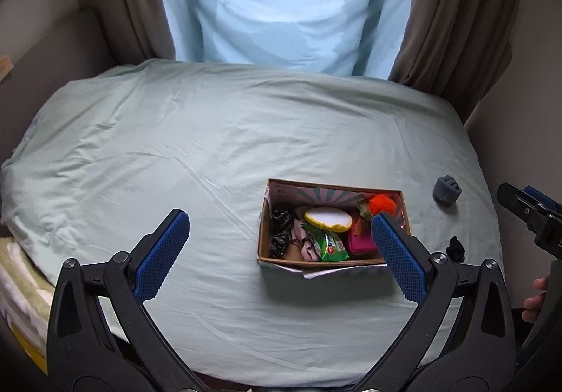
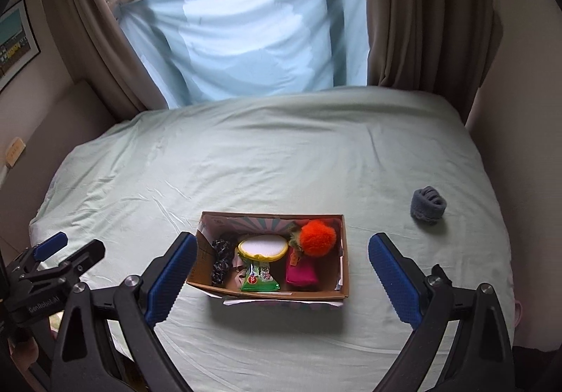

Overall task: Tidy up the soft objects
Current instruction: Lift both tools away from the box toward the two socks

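Both tongs (image 1: 277, 248) (image 2: 281, 272) are hanging wide apart, empty, over the box (image 2: 346, 251); likely next, the right is fetching the grey sock (image 2: 427, 204) at right.

The left gripper's right finger (image 1: 397, 253) is covering the near right corner of the cardboard box (image 1: 264, 234) and part of the pink pouch (image 1: 360, 241) inside it. The right gripper (image 1: 527, 213) is running off the picture's right edge, so its jaws are not showing whole. A small black item (image 1: 456, 247) beside the box is looking too small to identify.
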### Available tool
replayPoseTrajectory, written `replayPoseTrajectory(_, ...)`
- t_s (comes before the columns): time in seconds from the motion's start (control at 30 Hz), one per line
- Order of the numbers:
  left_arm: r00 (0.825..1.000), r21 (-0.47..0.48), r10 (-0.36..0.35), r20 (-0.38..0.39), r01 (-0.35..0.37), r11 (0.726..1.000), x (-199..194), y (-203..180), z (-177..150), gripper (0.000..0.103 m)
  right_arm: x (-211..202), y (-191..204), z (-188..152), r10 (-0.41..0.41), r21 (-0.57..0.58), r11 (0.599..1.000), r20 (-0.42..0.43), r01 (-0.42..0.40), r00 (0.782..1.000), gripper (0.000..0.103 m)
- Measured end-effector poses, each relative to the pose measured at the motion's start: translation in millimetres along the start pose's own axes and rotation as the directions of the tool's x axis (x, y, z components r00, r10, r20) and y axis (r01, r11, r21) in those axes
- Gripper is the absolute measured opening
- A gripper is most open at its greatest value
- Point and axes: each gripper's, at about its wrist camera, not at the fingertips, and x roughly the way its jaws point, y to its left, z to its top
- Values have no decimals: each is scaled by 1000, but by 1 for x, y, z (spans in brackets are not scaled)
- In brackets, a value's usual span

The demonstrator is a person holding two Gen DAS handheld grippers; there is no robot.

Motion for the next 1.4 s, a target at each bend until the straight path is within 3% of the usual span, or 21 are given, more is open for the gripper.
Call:
replayPoseTrajectory(0.37, 991, 29, 28, 133, -32, 999, -55, -10, -8, 103, -70, -16, -18, -82, 34, 996, 160, 78, 984, 97)
replayPoseTrajectory(0.5, 983, 81, -57, 176, 44, 996, -61, -27, 3, 103, -90, -24, -21, -130, 67, 991, 236, 118, 963, 97)
replayPoseTrajectory(0.63, 974, 202, -132, 186, 93, 975, -54, -67, 20, 103, -109, -38, -26, -205, 108, 977, 288, 182, 935, 97)
replayPoseTrajectory(0.73, 960, 294, -196, 200, 132, 947, -46, -103, 28, 103, -121, -54, -30, -283, 134, 958, 310, 253, 908, 97)
replayPoseTrajectory(0.93, 915, 443, -369, 166, 265, 856, -22, -178, 46, 103, -117, -88, -42, -375, 187, 924, 272, 334, 886, 97)
replayPoseTrajectory(1.1, 878, 519, -477, 36, 392, 759, 22, -250, 54, 103, -96, -129, -53, -416, 252, 898, 225, 360, 881, 97)
replayPoseTrajectory(1.27, 866, 560, -490, -98, 455, 692, 83, -321, 53, 103, -61, -177, -66, -418, 280, 889, 169, 363, 893, 97)
replayPoseTrajectory(1.4, 869, 588, -463, -177, 470, 658, 134, -377, 47, 103, -23, -214, -78, -434, 303, 870, 95, 389, 896, 97)
